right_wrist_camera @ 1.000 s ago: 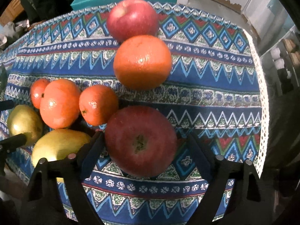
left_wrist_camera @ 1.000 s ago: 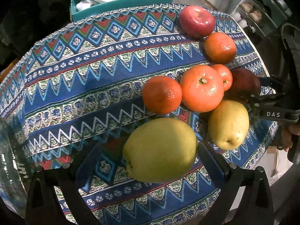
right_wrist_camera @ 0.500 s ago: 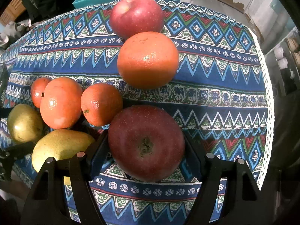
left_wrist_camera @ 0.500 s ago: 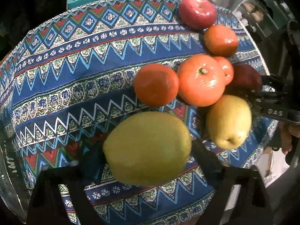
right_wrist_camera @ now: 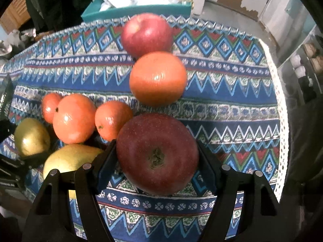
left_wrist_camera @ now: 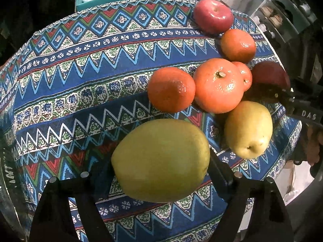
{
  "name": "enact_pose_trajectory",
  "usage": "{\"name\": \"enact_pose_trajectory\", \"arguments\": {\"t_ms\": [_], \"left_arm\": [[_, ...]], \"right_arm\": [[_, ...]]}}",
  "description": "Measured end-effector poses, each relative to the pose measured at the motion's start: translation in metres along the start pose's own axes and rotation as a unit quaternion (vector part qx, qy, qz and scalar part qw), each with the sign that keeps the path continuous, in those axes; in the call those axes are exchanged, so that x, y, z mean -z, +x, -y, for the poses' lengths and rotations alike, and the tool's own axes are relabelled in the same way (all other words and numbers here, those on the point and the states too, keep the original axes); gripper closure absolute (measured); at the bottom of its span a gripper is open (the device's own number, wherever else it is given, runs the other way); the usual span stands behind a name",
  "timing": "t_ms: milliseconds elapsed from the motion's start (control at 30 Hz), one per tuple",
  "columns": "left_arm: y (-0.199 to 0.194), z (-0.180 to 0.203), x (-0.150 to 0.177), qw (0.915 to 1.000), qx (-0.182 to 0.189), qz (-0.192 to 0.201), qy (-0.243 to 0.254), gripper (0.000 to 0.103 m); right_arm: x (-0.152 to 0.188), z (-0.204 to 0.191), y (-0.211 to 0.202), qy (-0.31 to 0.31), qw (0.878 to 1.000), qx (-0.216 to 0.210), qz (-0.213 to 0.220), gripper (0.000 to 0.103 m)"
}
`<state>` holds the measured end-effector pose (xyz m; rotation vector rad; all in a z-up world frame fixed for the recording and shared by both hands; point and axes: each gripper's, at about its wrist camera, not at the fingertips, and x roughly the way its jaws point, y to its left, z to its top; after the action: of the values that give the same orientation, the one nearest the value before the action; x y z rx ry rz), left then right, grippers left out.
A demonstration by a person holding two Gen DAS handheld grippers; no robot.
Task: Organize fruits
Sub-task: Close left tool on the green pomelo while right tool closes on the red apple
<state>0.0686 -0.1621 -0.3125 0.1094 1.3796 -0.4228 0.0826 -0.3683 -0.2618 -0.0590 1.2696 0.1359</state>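
My left gripper [left_wrist_camera: 161, 173] is shut on a large yellow-green fruit [left_wrist_camera: 161, 159], its pads pressing both sides. Beside it lie a yellow pear [left_wrist_camera: 248, 129], three oranges [left_wrist_camera: 219, 85] in a cluster, a further orange [left_wrist_camera: 238, 45] and a bright red apple [left_wrist_camera: 213, 16]. My right gripper [right_wrist_camera: 157, 167] is shut on a dark red apple [right_wrist_camera: 157, 153], stem pit facing the camera. Behind it sit the big orange [right_wrist_camera: 157, 78] and the bright red apple [right_wrist_camera: 146, 35]. The orange cluster [right_wrist_camera: 73, 118] and the pear [right_wrist_camera: 32, 136] lie to its left.
A blue patterned tablecloth [left_wrist_camera: 80, 70] covers the round table; its lace edge [right_wrist_camera: 280, 121] runs down the right. A teal box [right_wrist_camera: 137, 10] of wrappings stands behind the table. Shelves [left_wrist_camera: 282, 20] stand at the right. A glass rim [left_wrist_camera: 8, 181] shows at the left edge.
Both grippers' jaws have closed in: the left onto the large yellow-green fruit, the right onto the dark red apple. The other fruit has stayed where it was.
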Motion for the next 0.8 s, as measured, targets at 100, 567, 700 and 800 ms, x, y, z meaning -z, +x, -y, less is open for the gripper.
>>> {"name": "enact_pose_trajectory", "arguments": {"t_ms": [100, 567, 700, 800], "left_arm": [[-0.006, -0.001, 0.005, 0.9999, -0.004, 0.01, 0.0, 0.017], [-0.061, -0.011, -0.002, 0.9971, -0.013, 0.075, -0.002, 0.017], [-0.081, -0.008, -0.004, 0.9955, -0.012, 0.094, -0.008, 0.017], [-0.093, -0.005, -0.006, 0.9939, -0.01, 0.109, -0.011, 0.017]], "right_arm": [[-0.001, 0.0, -0.01, 0.001, 1.0, 0.003, 0.01, 0.029], [-0.004, -0.018, -0.049, -0.012, 0.997, 0.007, 0.077, 0.029], [-0.007, -0.027, -0.068, -0.018, 0.994, 0.001, 0.104, 0.029], [-0.009, -0.034, -0.083, -0.023, 0.992, -0.002, 0.124, 0.029]]}}
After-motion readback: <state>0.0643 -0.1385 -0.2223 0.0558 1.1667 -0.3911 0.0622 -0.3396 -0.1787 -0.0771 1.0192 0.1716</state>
